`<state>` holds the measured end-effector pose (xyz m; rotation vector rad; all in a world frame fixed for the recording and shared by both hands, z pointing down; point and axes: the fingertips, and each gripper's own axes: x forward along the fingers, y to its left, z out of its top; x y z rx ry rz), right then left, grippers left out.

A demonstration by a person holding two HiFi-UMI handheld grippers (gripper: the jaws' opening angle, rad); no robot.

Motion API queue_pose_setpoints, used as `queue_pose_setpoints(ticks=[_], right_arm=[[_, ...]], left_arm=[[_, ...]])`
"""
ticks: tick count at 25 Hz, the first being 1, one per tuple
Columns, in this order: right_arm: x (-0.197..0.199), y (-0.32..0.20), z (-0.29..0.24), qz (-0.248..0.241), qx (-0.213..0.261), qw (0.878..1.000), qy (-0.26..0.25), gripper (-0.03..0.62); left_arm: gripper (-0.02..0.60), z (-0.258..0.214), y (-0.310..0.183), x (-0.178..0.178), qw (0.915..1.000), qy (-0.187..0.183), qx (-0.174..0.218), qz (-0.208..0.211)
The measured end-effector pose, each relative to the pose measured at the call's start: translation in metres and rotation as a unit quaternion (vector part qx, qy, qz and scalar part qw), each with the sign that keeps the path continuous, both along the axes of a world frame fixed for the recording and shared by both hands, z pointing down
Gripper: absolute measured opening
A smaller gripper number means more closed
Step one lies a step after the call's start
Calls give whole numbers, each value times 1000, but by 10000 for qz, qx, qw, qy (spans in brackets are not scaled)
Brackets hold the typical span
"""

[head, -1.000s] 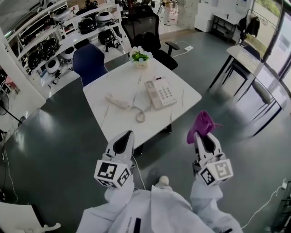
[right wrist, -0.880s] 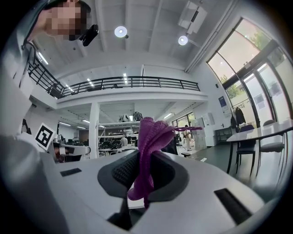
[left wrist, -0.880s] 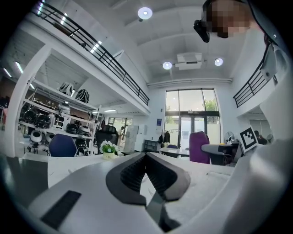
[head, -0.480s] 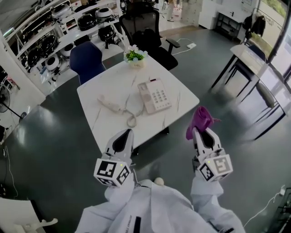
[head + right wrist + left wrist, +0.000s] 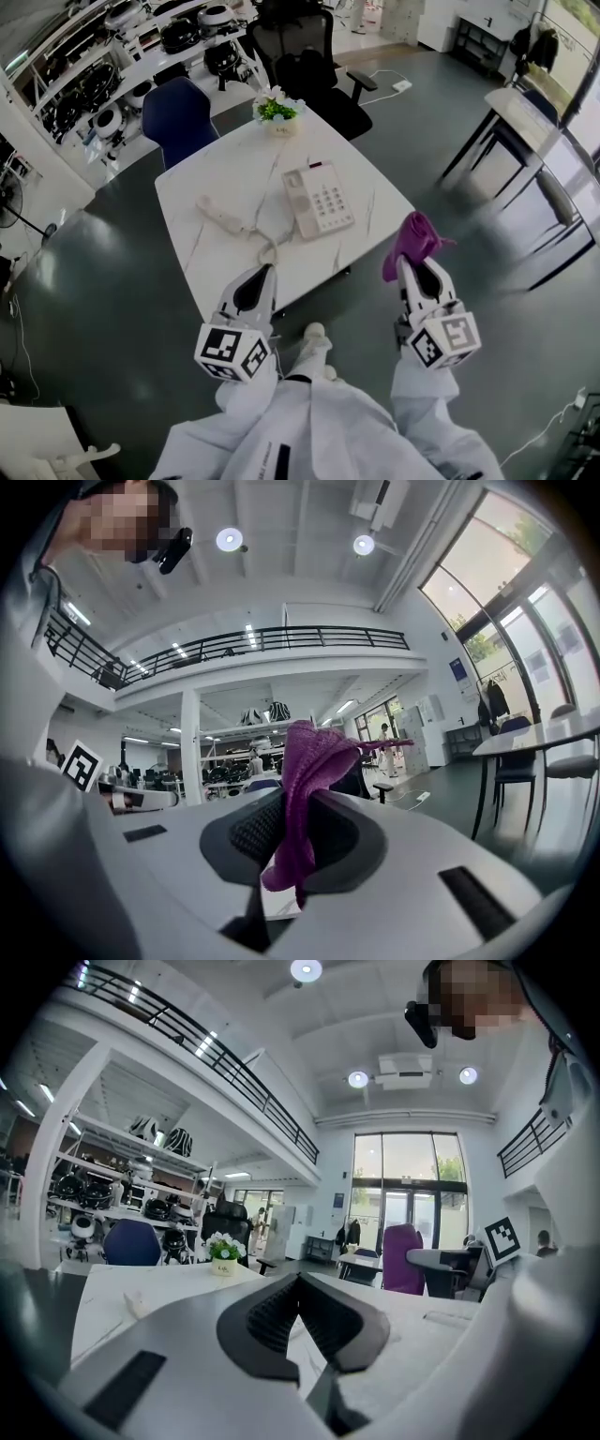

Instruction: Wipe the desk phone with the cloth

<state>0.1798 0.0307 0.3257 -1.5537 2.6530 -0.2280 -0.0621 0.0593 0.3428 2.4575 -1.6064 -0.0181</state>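
A cream desk phone [image 5: 319,200] lies on the white marble-look table [image 5: 216,248], its handset [image 5: 218,214] off the cradle to the left, joined by a coiled cord [image 5: 268,246]. My right gripper [image 5: 413,264] is shut on a purple cloth [image 5: 412,238], which sticks up between its jaws [image 5: 305,780]; it hangs over the floor right of the table's near edge. My left gripper [image 5: 255,284] is shut and empty at the table's near edge; its jaws meet [image 5: 298,1309].
A small flower pot [image 5: 274,111] stands at the table's far end. A blue chair [image 5: 178,117] and a black office chair [image 5: 309,66] stand behind it. Shelves of helmets [image 5: 141,47] line the far left. Another table [image 5: 534,122] is at the right.
The view has closed in on the table, which now sits lower and nearer the grippers. A foot shows between the grippers. Both grippers keep their pose; the cloth stays held.
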Motion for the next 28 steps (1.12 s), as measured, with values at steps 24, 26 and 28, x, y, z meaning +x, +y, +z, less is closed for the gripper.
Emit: queue_pose_setpoints(ticks=[24,26,28], right_arm=[[-51,-164,51,-237,-488,9983,228,41],[-53,-172,57,-268,-539,9979,245,41],[-55,-179,61,-293,-589,9975,270,41]], left_arm=[[-3,71,-155,-19,9953,359,-882,147],[-3,76,-161,-21,9947,366,-950,133],[-3,80,-165,-24,9939,388,-1030,83]])
